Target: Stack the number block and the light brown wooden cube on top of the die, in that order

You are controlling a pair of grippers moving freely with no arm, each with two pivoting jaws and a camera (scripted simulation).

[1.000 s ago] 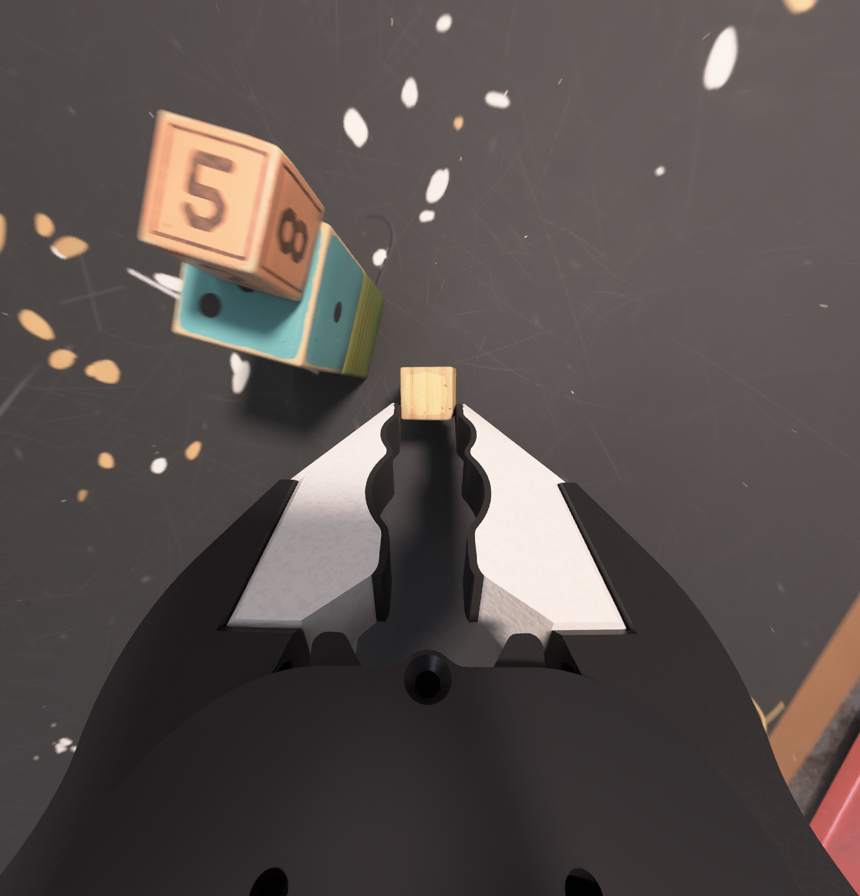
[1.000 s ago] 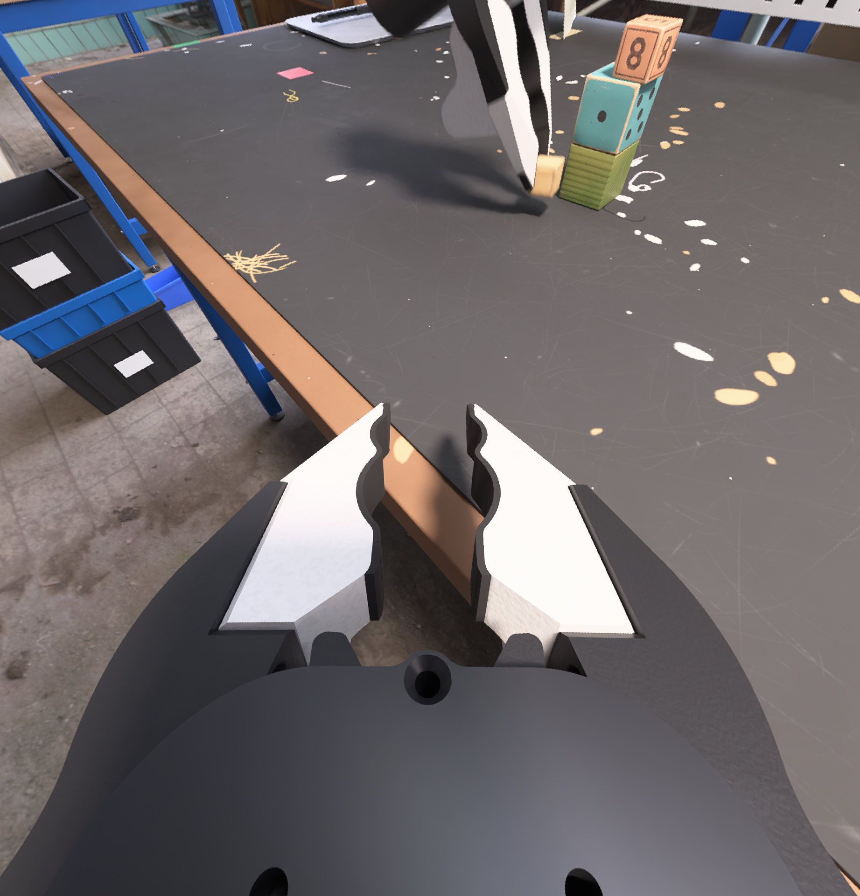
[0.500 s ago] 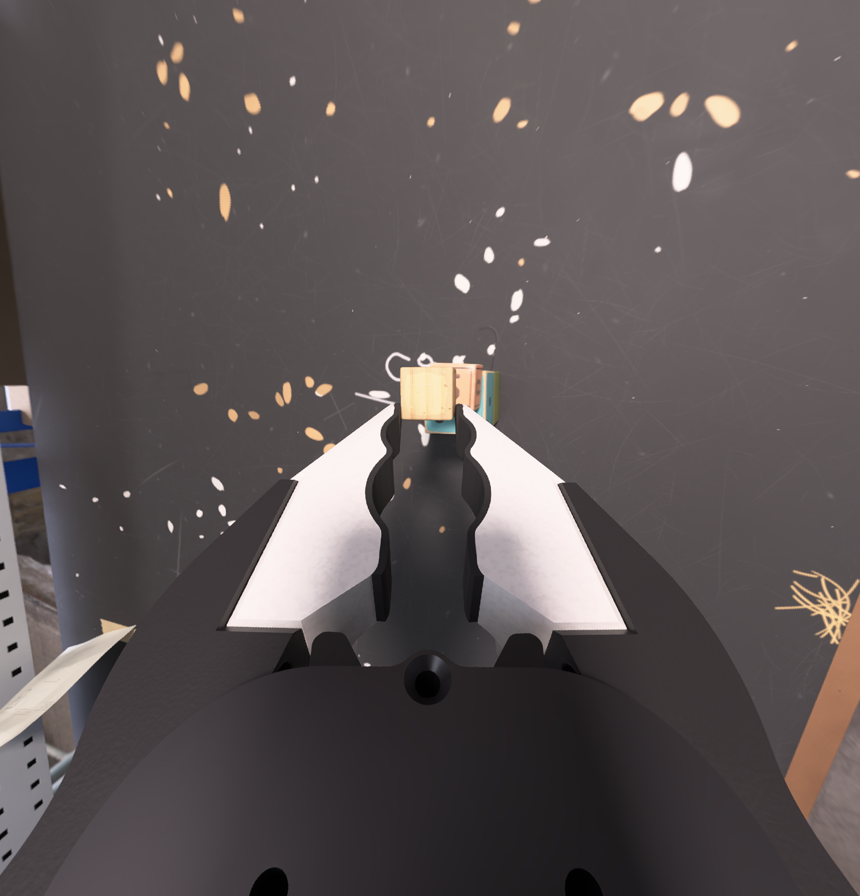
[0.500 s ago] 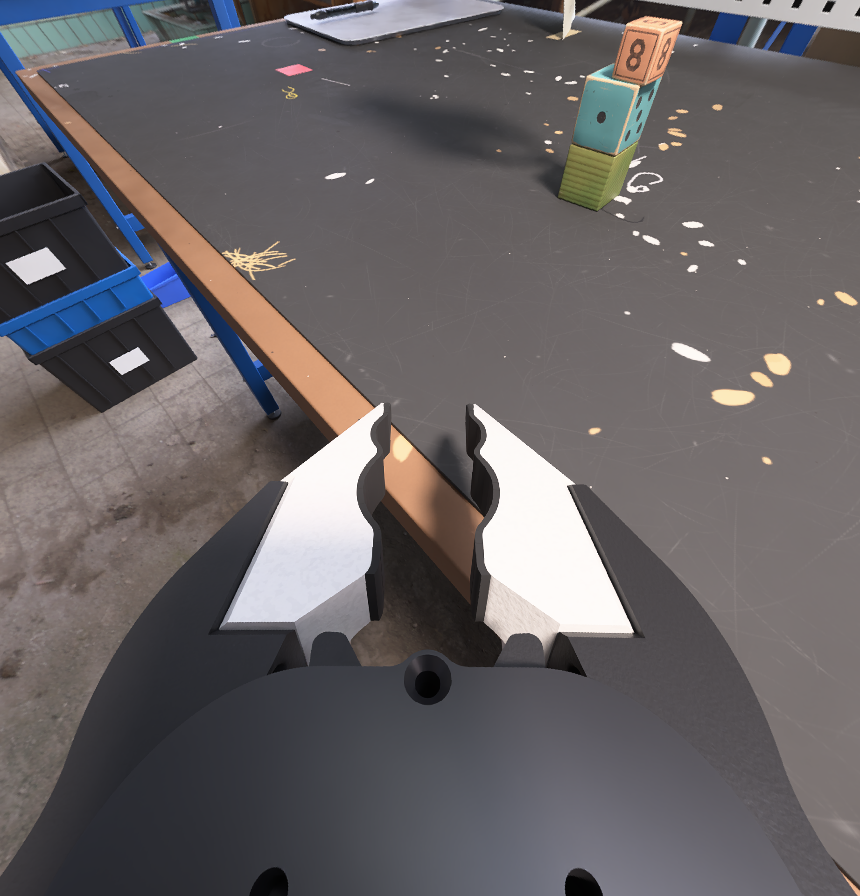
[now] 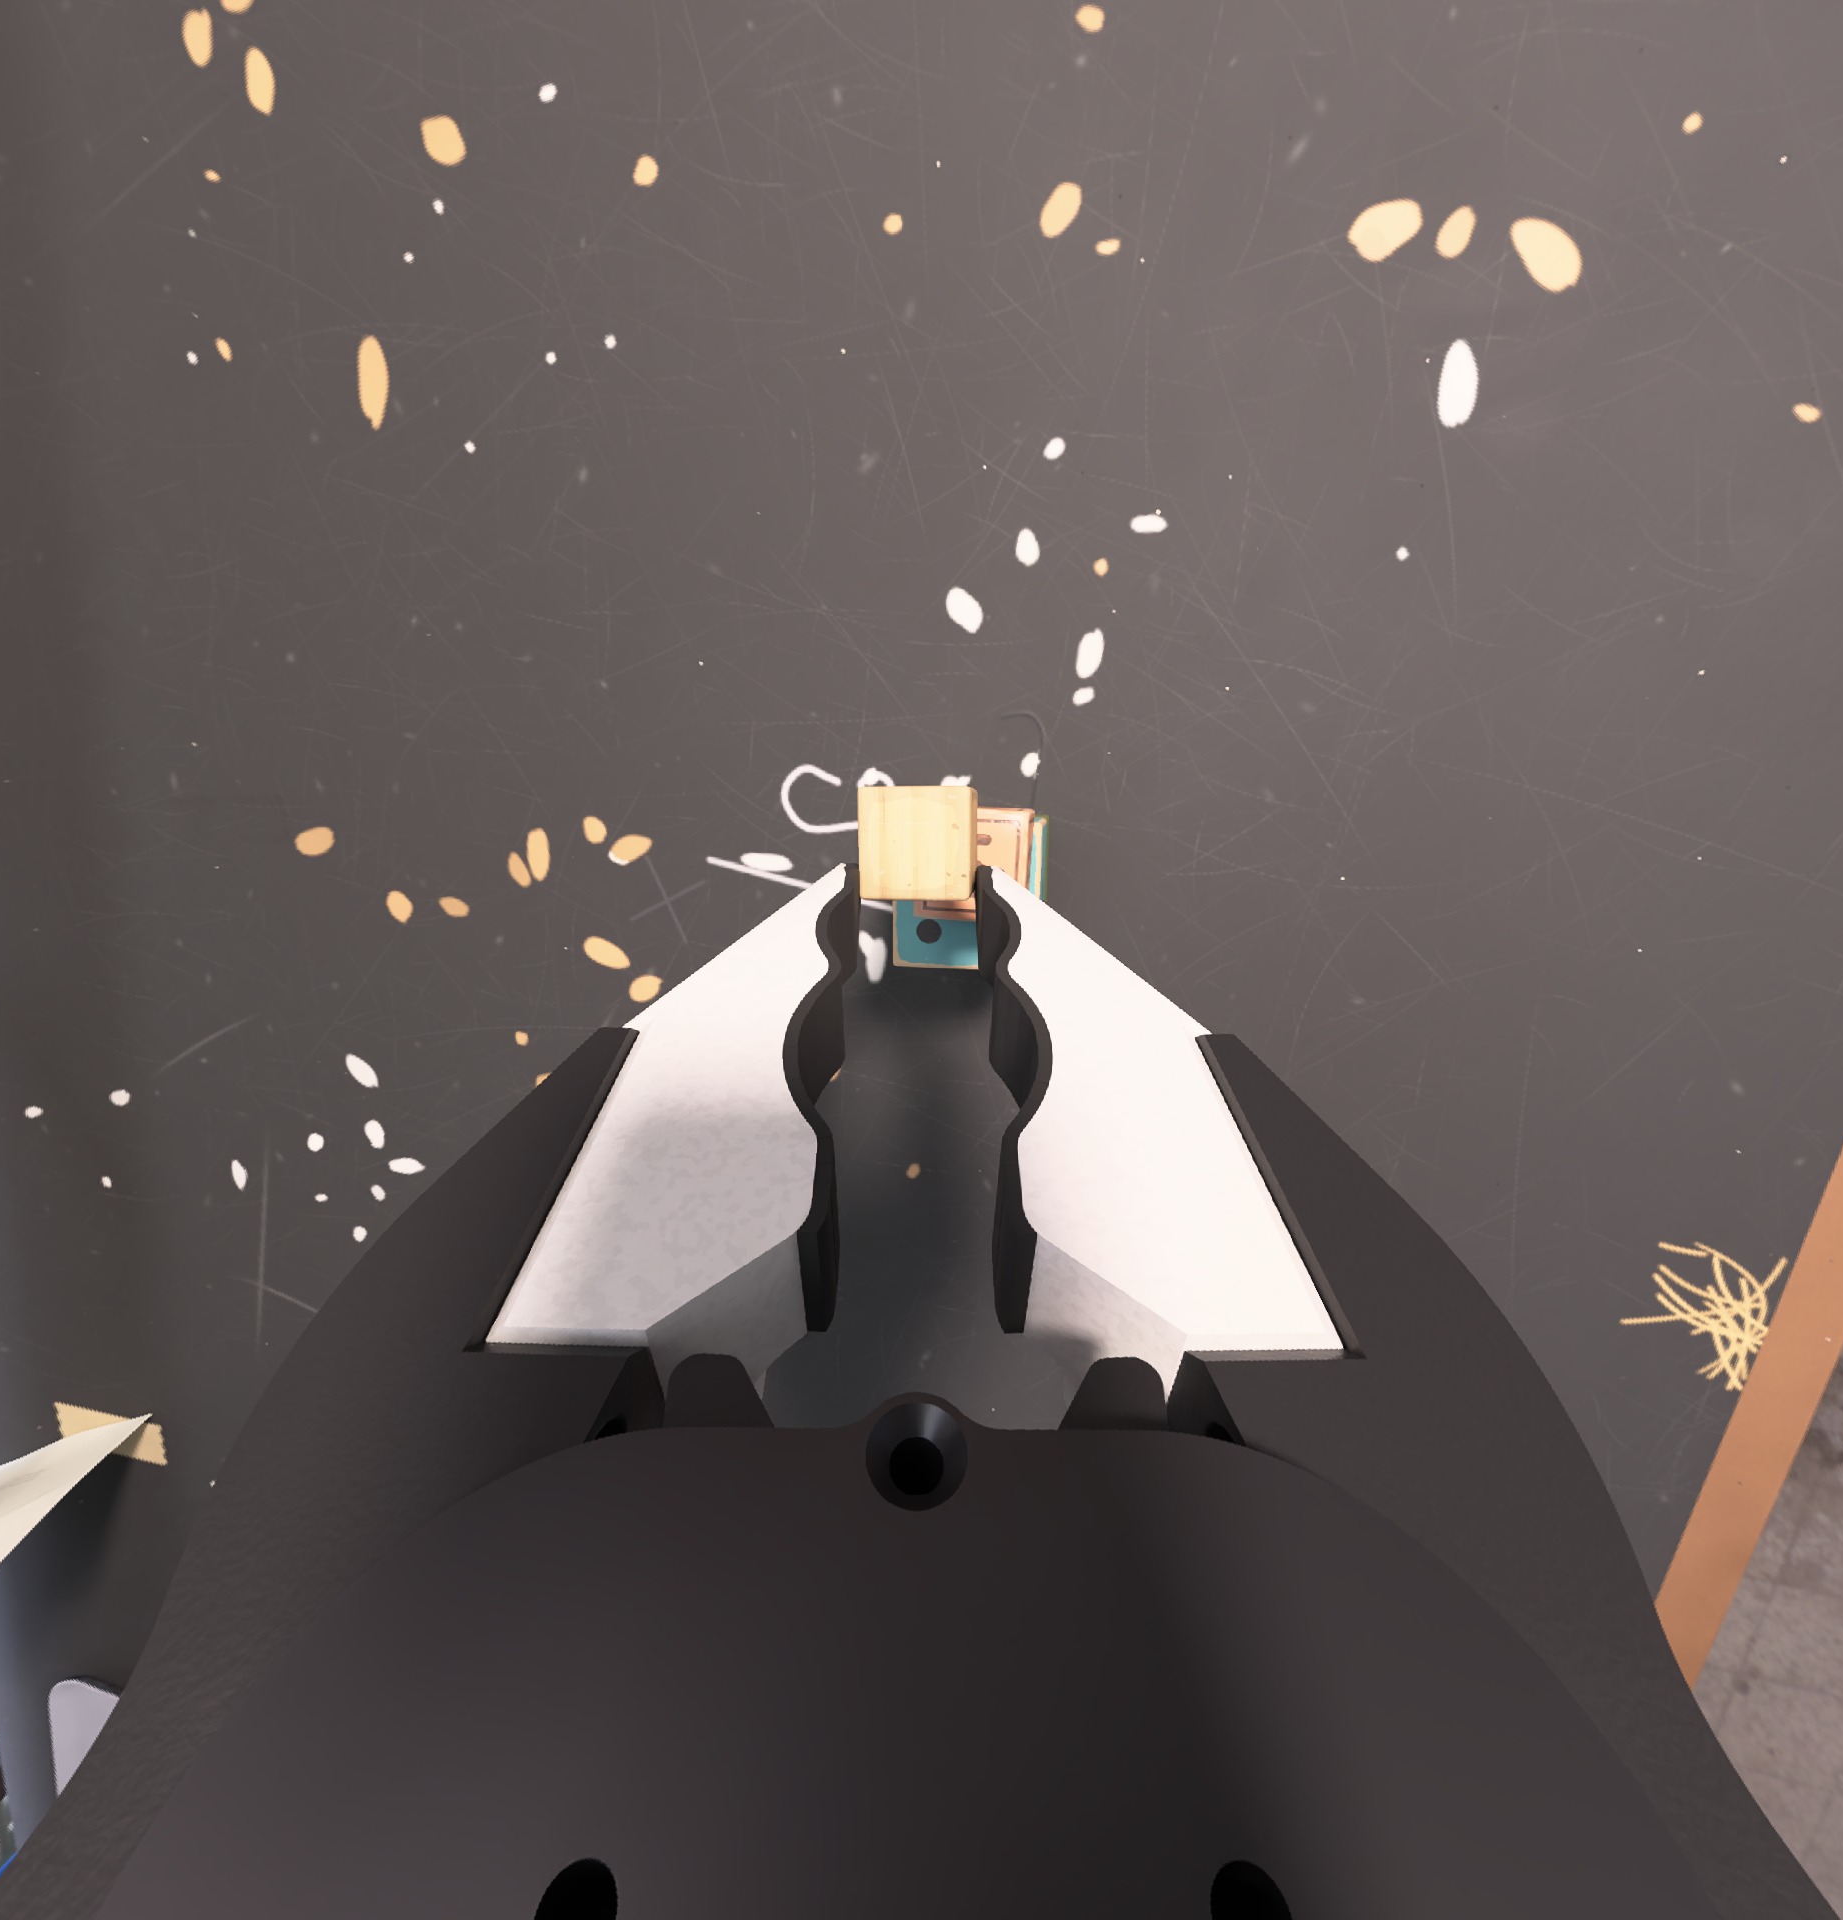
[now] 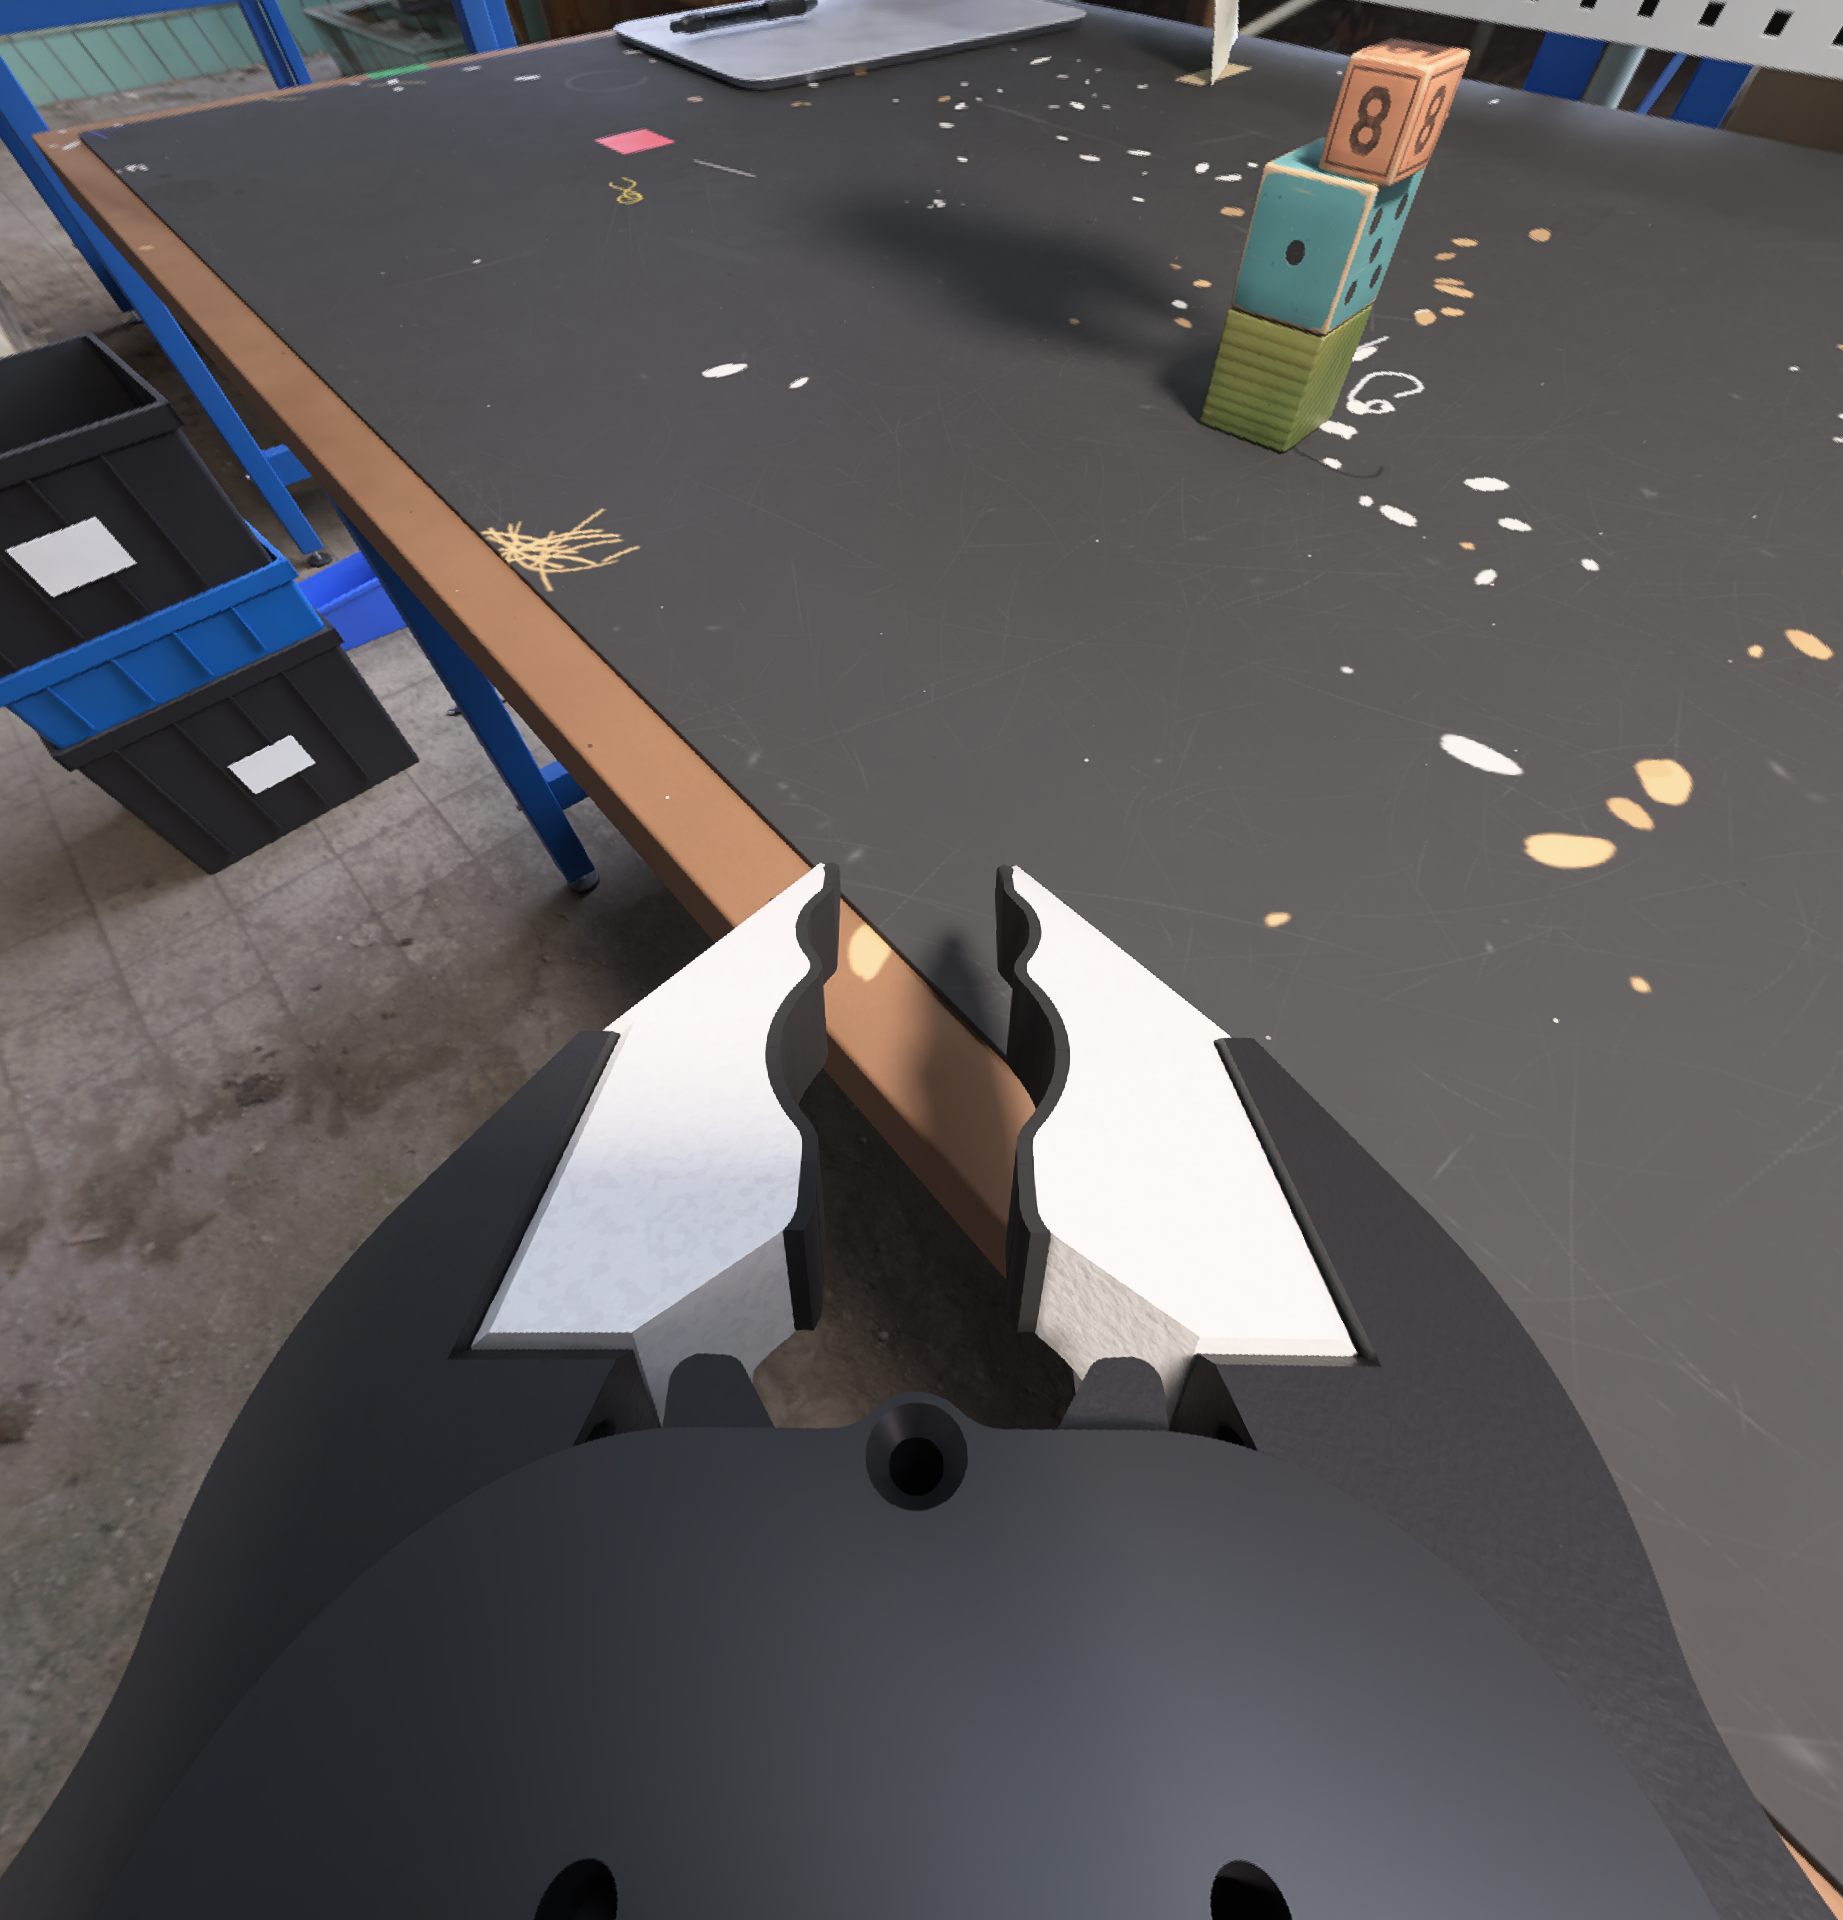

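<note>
Two white-fingered grippers: our left one (image 5: 915,883) clenched the light brown wooden cube (image 5: 915,842) high above the stack; our right (image 6: 917,883) hung released.

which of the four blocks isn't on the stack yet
The light brown wooden cube: it is clamped in the left hand-held gripper above the tower. The number block sits on the die, which sits on the green ribbed block.
</note>
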